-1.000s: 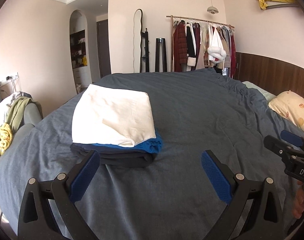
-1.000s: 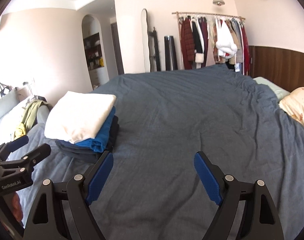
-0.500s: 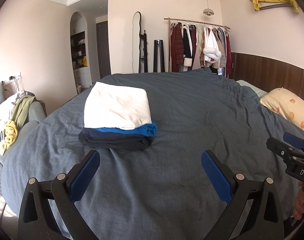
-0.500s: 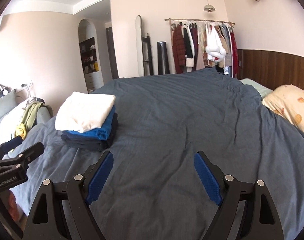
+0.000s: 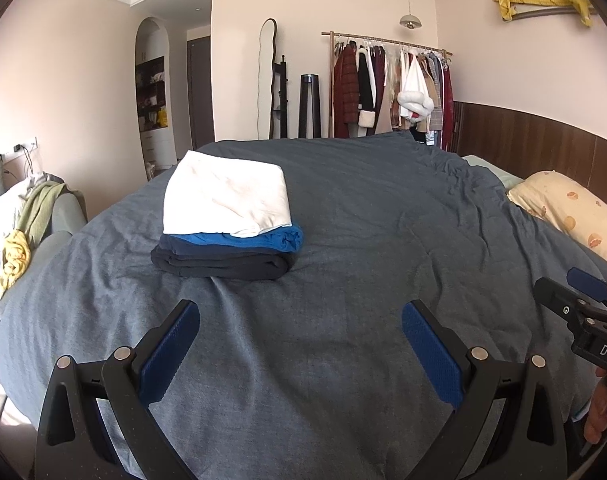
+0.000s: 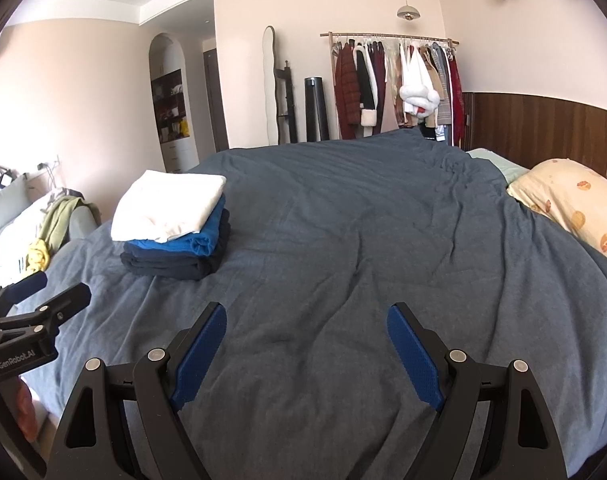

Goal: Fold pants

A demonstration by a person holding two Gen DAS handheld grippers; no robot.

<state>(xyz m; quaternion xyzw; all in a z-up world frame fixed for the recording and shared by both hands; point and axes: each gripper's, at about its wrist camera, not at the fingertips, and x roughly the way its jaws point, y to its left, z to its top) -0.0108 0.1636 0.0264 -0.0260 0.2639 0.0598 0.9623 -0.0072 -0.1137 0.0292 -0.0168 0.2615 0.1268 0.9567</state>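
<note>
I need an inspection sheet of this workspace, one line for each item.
Surface: bed cover, dark blue-grey, wrinkled.
Job's things: folded stack; white piece on top, then blue, then dark ones.
Clutter: pillow at right edge.
Grippers: left tool open, holding nothing; right tool open, holding nothing.
Cables: plugs on the left wall, too small to judge.
Surroundings: clothes rack, wall mirror, sofa with laundry.
</note>
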